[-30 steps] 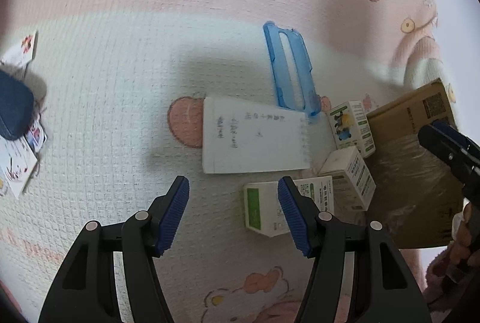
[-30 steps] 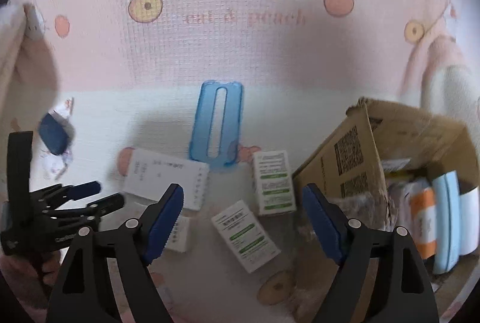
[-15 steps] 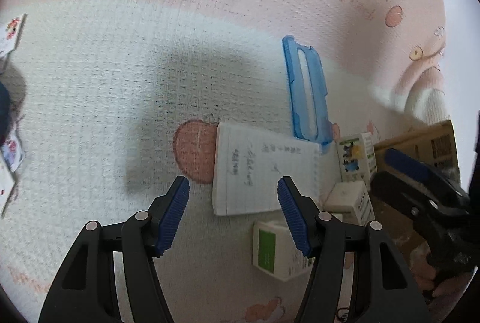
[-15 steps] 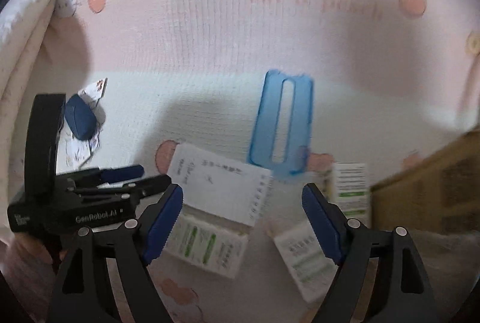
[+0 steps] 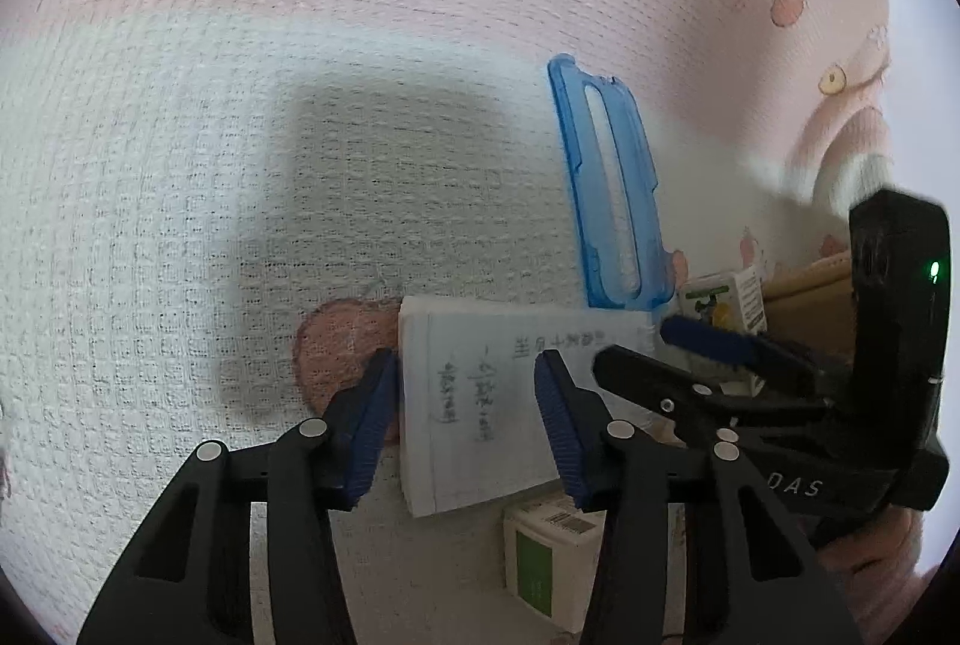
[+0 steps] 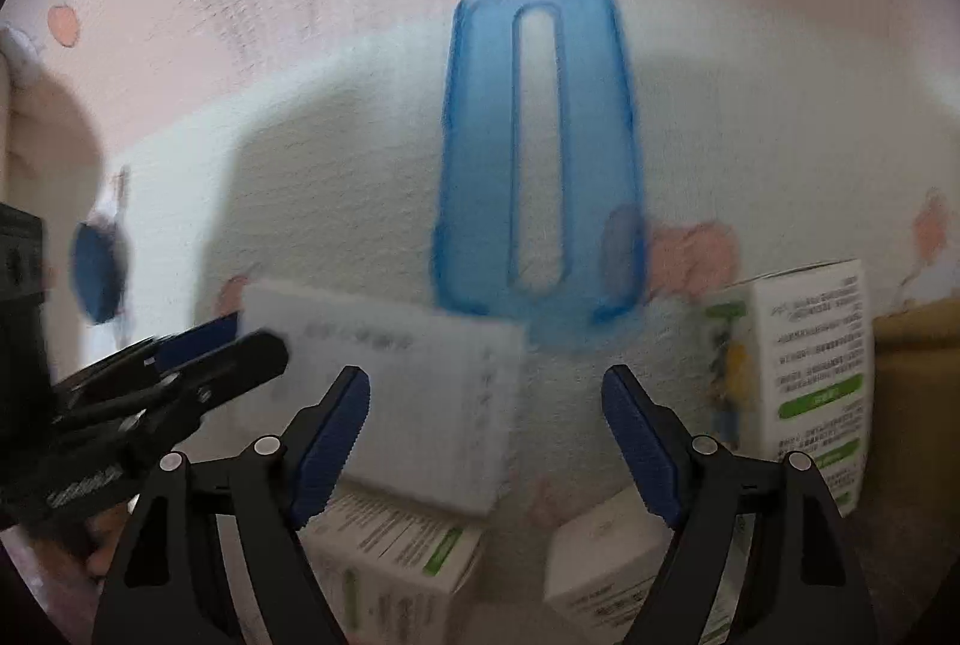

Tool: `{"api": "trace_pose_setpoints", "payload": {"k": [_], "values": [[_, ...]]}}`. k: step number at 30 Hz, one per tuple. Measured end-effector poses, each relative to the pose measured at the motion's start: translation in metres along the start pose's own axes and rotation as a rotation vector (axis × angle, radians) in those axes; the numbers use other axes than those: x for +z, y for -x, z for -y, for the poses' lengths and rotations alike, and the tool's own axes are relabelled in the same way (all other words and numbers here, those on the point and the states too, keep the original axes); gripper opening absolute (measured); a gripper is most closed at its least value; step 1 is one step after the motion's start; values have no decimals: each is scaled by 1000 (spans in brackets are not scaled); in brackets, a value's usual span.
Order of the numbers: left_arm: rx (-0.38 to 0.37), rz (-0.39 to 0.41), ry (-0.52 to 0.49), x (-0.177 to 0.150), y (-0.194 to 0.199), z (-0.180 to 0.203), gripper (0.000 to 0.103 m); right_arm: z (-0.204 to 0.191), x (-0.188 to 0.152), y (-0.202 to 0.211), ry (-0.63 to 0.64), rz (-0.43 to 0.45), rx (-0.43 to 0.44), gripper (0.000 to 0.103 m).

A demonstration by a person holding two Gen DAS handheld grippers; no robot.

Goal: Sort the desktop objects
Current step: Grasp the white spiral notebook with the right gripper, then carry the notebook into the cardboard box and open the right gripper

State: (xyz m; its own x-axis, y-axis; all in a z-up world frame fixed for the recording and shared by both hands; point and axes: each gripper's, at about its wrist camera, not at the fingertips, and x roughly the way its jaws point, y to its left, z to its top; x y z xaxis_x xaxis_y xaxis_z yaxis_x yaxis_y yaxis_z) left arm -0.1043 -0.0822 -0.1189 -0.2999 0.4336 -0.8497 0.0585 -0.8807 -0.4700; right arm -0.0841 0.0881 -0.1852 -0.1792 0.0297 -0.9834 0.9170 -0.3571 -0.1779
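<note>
A pink-and-white waffle-textured cartoon blanket (image 5: 180,135) is being used as the surface. A white handwritten notepad (image 5: 480,393) is being straddled by the left gripper (image 5: 465,417), released, and the right gripper (image 6: 486,441) is likewise being held spread before a translucent blue plastic case (image 6: 540,153).

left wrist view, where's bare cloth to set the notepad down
Bare cloth lies left of the notepad and blue plastic frame, out to the picture's left edge. The right is crowded: small boxes, cardboard box and the right gripper.

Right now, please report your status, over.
Both jaws open, holding nothing. Left gripper low over notepad. Right gripper facing blue case. Small boxes crowd nearby.
</note>
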Motion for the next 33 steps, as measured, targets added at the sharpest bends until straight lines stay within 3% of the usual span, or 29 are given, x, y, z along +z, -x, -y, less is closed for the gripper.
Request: {"api": "trace_pose_setpoints", "payload": {"k": [1,3,6,8,12,14,16,20,24,28,30,32,33], "values": [[2,2,0,-1,0,0,50,-4,1,-1,13,6,1,74],[15,5,-1,-4,1,1,49,-9,2,-3,23,14,40,60],[37,0,-2,-7,3,1,46,-12,3,-4,7,24,12,53],[76,4,16,-12,8,-2,41,-12,5,-2,-1,18,19,40],[163,21,46,-26,25,-13,37,-6,5,0,-51,-3,187,28],[155,6,81,-31,30,-23,37,-8,3,-3,-48,-13,266,27],[125,-24,109,-35,31,-33,37,-12,-1,-5,-42,-10,285,27],[119,-51,100,-35,34,-37,37,-16,-8,-11,-28,-30,287,27],[123,-53,96,-37,32,-35,38,-27,-8,-16,14,-105,286,28],[87,-64,130,-34,30,-37,38,-26,-10,-18,35,-108,287,28],[82,-63,132,-34,29,-36,39,-21,-8,-18,32,-118,305,32],[82,-61,132,-35,29,-34,39,-21,-5,-20,49,-126,359,47],[86,-60,126,-35,28,-33,39,-18,-8,-18,50,-129,366,48]]}}
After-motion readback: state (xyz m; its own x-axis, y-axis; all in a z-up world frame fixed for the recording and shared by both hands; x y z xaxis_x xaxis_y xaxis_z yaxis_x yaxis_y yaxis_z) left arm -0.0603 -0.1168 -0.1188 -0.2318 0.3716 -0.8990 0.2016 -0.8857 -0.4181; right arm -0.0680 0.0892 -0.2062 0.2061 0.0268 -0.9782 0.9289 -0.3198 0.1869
